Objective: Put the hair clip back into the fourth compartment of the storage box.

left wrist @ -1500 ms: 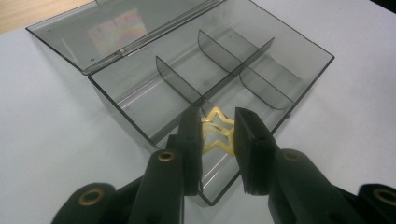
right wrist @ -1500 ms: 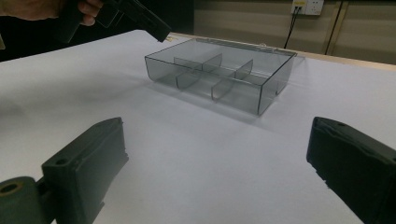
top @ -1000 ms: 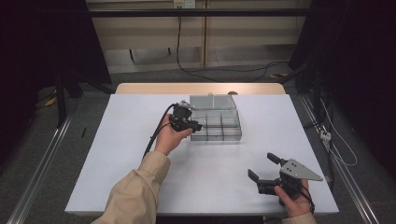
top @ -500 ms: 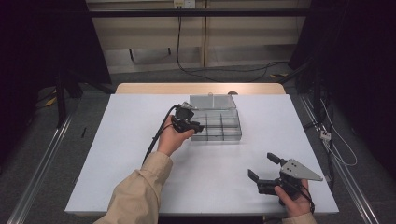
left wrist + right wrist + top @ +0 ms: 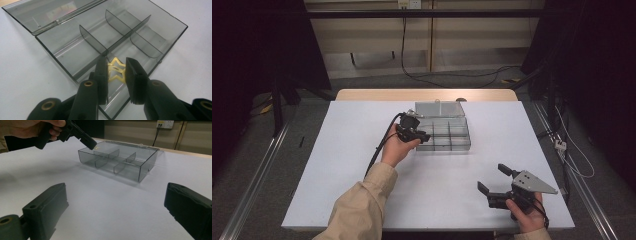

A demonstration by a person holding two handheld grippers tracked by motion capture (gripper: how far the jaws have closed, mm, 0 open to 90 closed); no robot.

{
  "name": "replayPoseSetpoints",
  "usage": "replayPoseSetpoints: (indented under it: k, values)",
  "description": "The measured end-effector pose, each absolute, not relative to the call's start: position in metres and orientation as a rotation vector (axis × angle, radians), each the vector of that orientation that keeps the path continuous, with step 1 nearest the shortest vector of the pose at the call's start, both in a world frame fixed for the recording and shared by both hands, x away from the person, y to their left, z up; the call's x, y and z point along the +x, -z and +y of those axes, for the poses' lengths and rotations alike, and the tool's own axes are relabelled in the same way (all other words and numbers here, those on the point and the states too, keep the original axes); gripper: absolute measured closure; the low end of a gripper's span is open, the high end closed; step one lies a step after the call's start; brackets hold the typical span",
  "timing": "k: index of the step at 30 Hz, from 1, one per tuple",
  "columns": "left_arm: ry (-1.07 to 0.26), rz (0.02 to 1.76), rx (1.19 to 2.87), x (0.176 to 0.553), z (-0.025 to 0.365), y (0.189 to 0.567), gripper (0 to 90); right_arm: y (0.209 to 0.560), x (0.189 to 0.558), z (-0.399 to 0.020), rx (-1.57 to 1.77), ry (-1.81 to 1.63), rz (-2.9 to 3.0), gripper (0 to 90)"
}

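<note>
The left arm, in a beige sleeve (image 5: 362, 200), reaches forward and a little to the right across the white desk (image 5: 337, 165), and the hand holds the left claw (image 5: 116, 75) over the near left corner of a smoky transparent box (image 5: 444, 134). This claw is tilted down into the box, and between its two black jaws sits a small yellow star-shaped piece (image 5: 115, 71); the jaws are close on both sides of it, but I cannot tell if they really press it. The star is in the compartment at the corner nearest to this claw, just beside a divider. The box lid (image 5: 439, 107) lies open flat behind the box. The right hand (image 5: 527, 215) rests low at the near right part of the desk, well apart from the box, and the right claw (image 5: 494, 180) has its jaws wide apart, holding nothing and pointing toward the box.
</note>
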State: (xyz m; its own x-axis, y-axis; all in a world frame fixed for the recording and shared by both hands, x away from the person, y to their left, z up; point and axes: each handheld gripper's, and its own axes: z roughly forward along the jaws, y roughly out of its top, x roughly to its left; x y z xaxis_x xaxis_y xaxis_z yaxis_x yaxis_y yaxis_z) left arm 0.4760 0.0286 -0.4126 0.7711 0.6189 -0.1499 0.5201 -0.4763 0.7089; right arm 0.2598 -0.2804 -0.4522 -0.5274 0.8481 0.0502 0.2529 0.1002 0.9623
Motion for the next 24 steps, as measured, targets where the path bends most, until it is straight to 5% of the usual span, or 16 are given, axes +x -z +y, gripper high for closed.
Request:
replayPoseSetpoints:
  k: [24]
  values:
    - [-0.176, 0.867, 2.159, 0.4762, 0.0325, 0.4091, 65.3, 0.4526, 0.2602, -0.2809, 1.074, -1.447, 1.848, 4.2]
